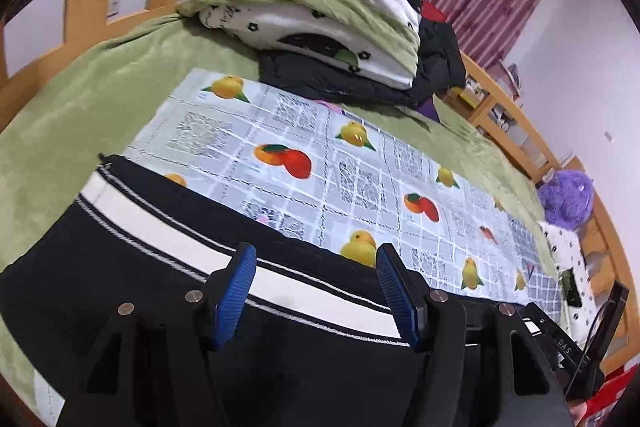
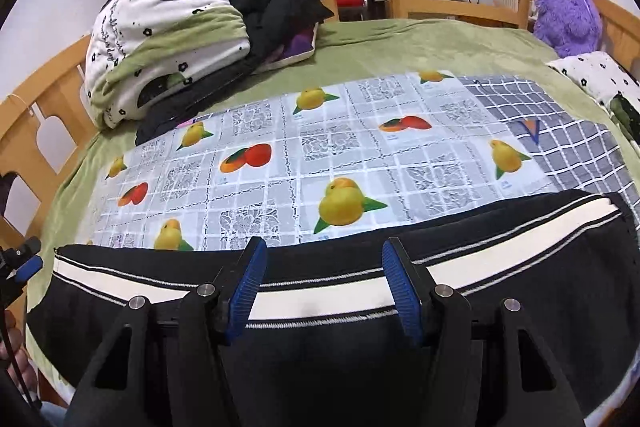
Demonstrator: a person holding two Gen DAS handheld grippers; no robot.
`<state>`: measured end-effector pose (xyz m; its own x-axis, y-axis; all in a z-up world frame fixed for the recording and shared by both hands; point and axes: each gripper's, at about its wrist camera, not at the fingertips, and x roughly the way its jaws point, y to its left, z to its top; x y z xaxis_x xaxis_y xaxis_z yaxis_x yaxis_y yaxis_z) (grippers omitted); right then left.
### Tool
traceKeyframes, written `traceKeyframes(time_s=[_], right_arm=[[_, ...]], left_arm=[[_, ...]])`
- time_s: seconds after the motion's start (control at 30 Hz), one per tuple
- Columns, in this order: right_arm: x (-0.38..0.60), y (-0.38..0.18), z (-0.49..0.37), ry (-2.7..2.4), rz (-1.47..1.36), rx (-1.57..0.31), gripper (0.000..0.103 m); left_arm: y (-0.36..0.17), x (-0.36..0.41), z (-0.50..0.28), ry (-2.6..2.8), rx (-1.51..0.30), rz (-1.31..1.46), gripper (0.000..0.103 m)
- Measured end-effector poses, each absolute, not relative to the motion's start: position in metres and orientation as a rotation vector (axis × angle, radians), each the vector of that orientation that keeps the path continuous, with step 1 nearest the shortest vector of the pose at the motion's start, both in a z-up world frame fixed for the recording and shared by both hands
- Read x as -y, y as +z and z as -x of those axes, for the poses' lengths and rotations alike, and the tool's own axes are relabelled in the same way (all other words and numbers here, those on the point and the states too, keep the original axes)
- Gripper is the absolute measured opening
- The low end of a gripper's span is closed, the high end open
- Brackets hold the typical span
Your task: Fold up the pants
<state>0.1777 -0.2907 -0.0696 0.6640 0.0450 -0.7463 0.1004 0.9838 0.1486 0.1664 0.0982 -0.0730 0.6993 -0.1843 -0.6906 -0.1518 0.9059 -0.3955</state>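
Lying flat on a fruit-patterned cloth (image 2: 280,155) over a green bed (image 2: 400,51), the black pants (image 2: 320,367) are showing a white side stripe running across both views. The left gripper (image 1: 316,287) and right gripper (image 2: 324,283) are each hovering just above that stripe, blue fingers (image 2: 248,287) spread apart and gripping nothing. A folded quilt (image 2: 160,39) is sitting at the far corner.
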Motion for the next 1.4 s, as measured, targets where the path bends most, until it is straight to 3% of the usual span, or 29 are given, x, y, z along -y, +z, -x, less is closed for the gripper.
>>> traceKeyframes(time_s=[0.2, 0.43, 0.63, 0.67, 0.73, 0.77, 0.9, 1.1, 1.23, 1.37, 1.4], right_arm=[[0.285, -0.088, -0.199, 0.001, -0.012, -0.85, 0.059], [0.259, -0.114, -0.216, 0.243, 0.241, -0.841, 0.059], [0.251, -0.158, -0.239, 0.292, 0.286, -0.948, 0.059], [0.251, -0.162, -0.239, 0.302, 0.286, -0.954, 0.057], [0.25, -0.162, -0.236, 0.356, 0.27, -0.956, 0.038], [0.248, -0.161, -0.234, 0.367, 0.287, -0.966, 0.017], [0.236, -0.161, -0.228, 0.338, 0.363, -0.937, 0.005], [0.254, -0.133, -0.236, 0.313, 0.194, -0.868, 0.004], [0.239, -0.159, -0.246, 0.242, 0.249, -0.926, 0.004], [0.231, -0.162, -0.244, 0.192, 0.326, -0.901, 0.01], [0.236, -0.156, -0.247, 0.195, 0.286, -0.914, 0.015]], left_arm=[[-0.077, -0.082, -0.168, 0.022, -0.81, 0.308, 0.06], [-0.084, -0.083, -0.178, -0.025, -0.839, 0.377, 0.06], [-0.091, -0.079, -0.181, -0.048, -0.871, 0.394, 0.06], [-0.092, -0.079, -0.182, -0.046, -0.874, 0.389, 0.06], [-0.093, -0.078, -0.183, -0.04, -0.883, 0.38, 0.06], [-0.094, -0.079, -0.182, -0.039, -0.887, 0.387, 0.06], [-0.098, -0.08, -0.183, -0.052, -0.906, 0.413, 0.06], [-0.095, -0.076, -0.18, -0.027, -0.893, 0.373, 0.06], [-0.093, -0.075, -0.179, -0.008, -0.886, 0.344, 0.06], [-0.091, -0.08, -0.178, 0.015, -0.882, 0.322, 0.06], [-0.089, -0.083, -0.176, 0.034, -0.87, 0.307, 0.06]])
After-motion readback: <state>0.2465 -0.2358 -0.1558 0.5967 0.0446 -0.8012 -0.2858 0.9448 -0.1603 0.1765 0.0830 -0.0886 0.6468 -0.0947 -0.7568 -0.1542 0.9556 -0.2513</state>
